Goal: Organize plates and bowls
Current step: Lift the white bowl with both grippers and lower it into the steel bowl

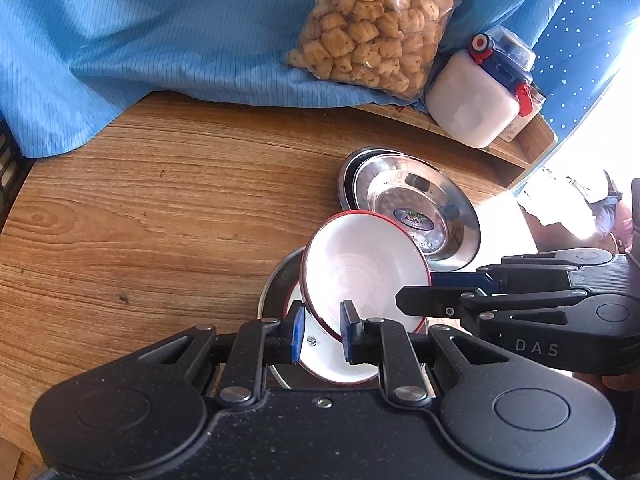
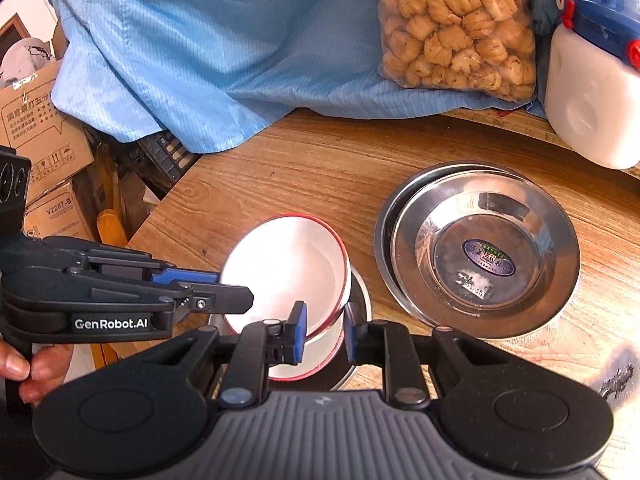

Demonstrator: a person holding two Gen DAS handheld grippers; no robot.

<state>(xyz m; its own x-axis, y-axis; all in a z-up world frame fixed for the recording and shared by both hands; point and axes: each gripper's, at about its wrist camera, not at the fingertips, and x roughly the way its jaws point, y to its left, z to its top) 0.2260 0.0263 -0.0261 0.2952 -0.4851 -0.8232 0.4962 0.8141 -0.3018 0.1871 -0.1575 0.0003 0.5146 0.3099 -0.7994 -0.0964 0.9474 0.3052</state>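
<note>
Bowl [image 1: 352, 272], white with a red rim, hangs tilted between both grippers, its mouth turned up and toward the far side of the counter [image 1: 140, 200]. The left gripper [image 1: 322, 332] has its blue fingers [image 1: 298, 330] drawn close on the bowl's near rim, pinching it. The right gripper [image 2: 324, 332] pinches the same bowl at its rim from the other side, one finger [image 2: 300, 330] inside and one outside the wall. Each gripper shows in the other's view, reaching in from the side.

Directly under the tilted bowl sits a second white bowl [image 2: 304, 364] with a red rim, resting in a steel plate [image 2: 360, 300] on the counter. Just beside these, farther out, two more steel plates [image 2: 480, 248] lie stacked, the top one bearing an oval sticker.

Beyond them, a white plastic jar [image 1: 472, 100] with a blue and red lid stands near the counter's edge, next to a clear bag of biscuits [image 1: 372, 28] lying on a blue cloth [image 1: 140, 40]. Cardboard boxes [image 2: 36, 128] stand off the counter at the left of the right wrist view. A hand [image 2: 24, 368] grips the left gripper's handle.
</note>
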